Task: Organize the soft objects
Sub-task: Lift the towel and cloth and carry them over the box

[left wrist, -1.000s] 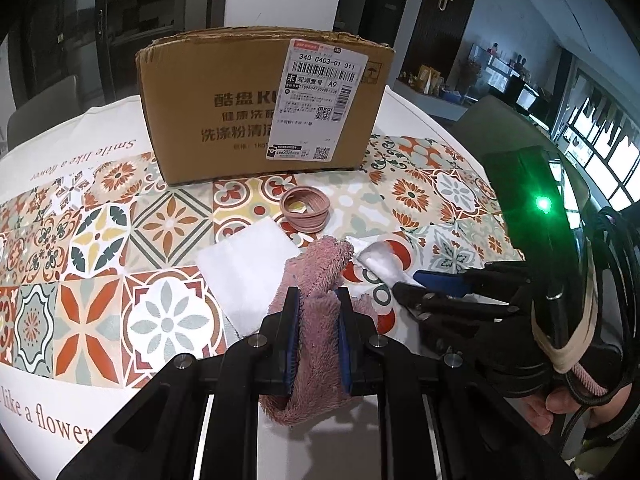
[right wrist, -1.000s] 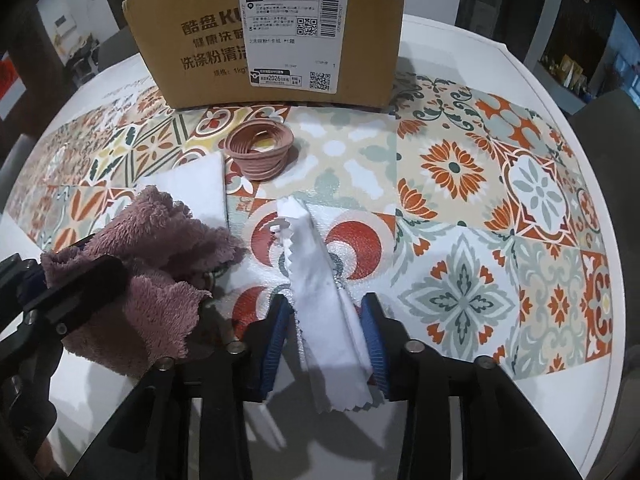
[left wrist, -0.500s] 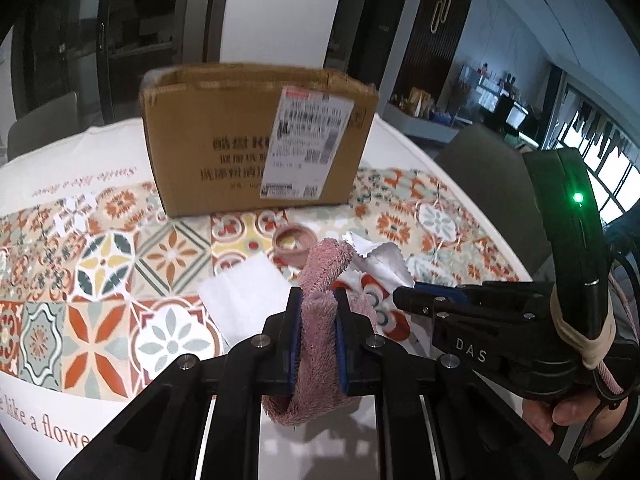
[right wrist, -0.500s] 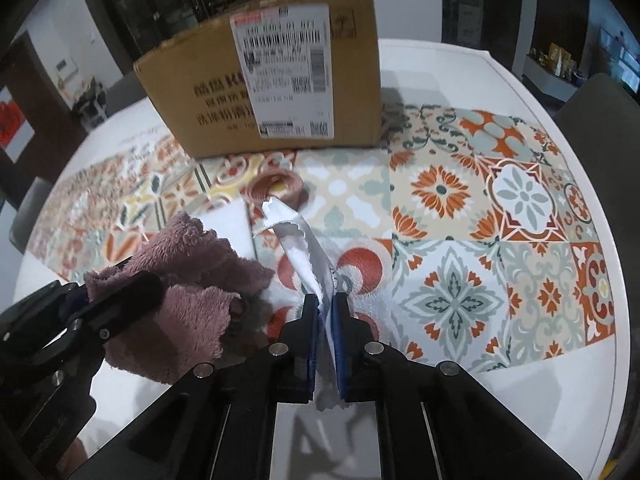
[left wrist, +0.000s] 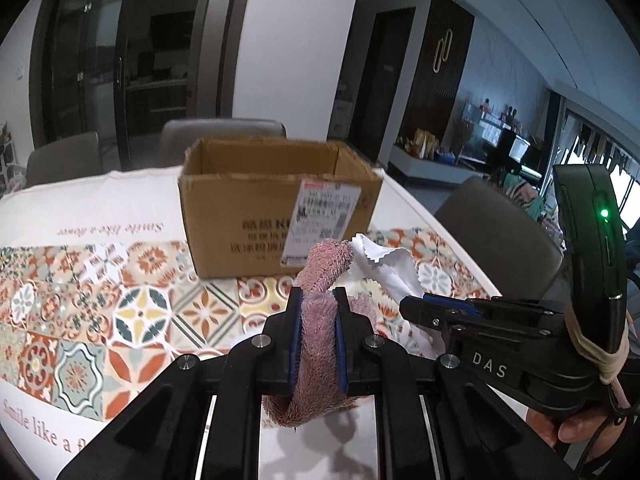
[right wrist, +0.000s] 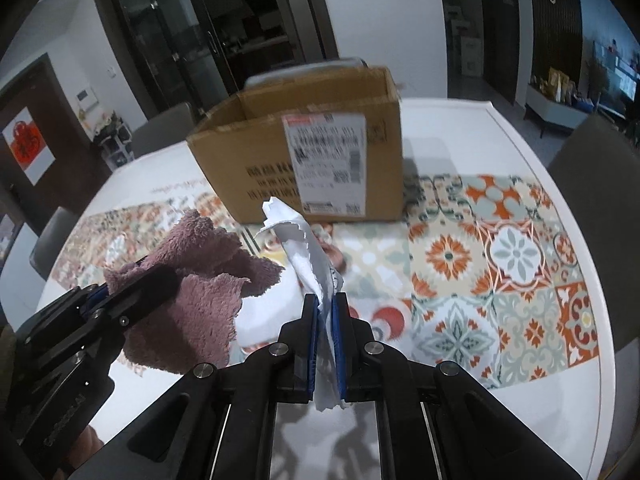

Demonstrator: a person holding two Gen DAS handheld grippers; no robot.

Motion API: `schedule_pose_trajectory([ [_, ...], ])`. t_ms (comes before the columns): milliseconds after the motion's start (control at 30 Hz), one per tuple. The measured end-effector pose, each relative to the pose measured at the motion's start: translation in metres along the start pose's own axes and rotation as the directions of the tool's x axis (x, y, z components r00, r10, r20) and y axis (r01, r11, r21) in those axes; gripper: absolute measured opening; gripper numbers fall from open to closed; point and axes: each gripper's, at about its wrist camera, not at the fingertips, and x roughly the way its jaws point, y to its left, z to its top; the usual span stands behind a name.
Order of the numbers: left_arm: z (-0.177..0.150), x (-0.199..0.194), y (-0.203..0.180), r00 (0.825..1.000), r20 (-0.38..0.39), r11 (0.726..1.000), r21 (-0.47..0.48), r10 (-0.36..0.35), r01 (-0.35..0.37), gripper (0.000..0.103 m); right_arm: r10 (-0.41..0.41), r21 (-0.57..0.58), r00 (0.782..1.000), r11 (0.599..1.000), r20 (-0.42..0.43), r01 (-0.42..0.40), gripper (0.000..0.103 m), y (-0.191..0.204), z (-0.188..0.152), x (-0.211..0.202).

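My left gripper (left wrist: 317,304) is shut on a pink fluffy towel (left wrist: 320,344) and holds it above the table; the towel also shows in the right wrist view (right wrist: 196,280). My right gripper (right wrist: 326,312) is shut on a thin white cloth with zigzag edges (right wrist: 304,252), lifted off the table; the cloth also shows in the left wrist view (left wrist: 384,268). The two grippers are side by side. An open cardboard box (left wrist: 276,208) with a shipping label stands behind them, its inside partly visible (right wrist: 312,160).
A patterned tile cloth (right wrist: 500,264) covers the round white table (right wrist: 500,120). A white folded cloth (right wrist: 264,312) lies on the table under the raised items. Grey chairs (left wrist: 496,224) stand around the table.
The right gripper closed on the white cloth. Both grippers then rose with their cloths, so the box's open top came into view.
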Motion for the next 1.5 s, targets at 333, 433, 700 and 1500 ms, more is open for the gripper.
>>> schedule_pose_trajectory([
  [333, 0.03, -0.026, 0.008, 0.994, 0.103, 1.0, 0.012, 0.019, -0.021, 0.015, 0.035, -0.035, 0.994, 0.999, 0.099, -0.032, 0.009, 0.02, 0.027, -0.027],
  [433, 0.037, -0.031, 0.01, 0.991, 0.13, 1.0, 0.013, 0.024, -0.026, 0.015, 0.042, -0.043, 0.991, 0.998, 0.13, -0.037, 0.009, 0.026, 0.035, -0.035],
  [700, 0.062, -0.041, 0.016, 0.978, 0.206, 0.999, 0.029, 0.036, -0.043, 0.015, 0.054, -0.055, 0.98, 0.998, 0.194, -0.044, 0.009, 0.036, 0.055, -0.049],
  [1500, 0.117, -0.035, 0.038, 0.941, 0.334, 0.995, 0.057, 0.056, -0.079, 0.015, 0.059, -0.12, 0.952, 0.992, 0.301, -0.023, 0.009, 0.056, 0.113, -0.053],
])
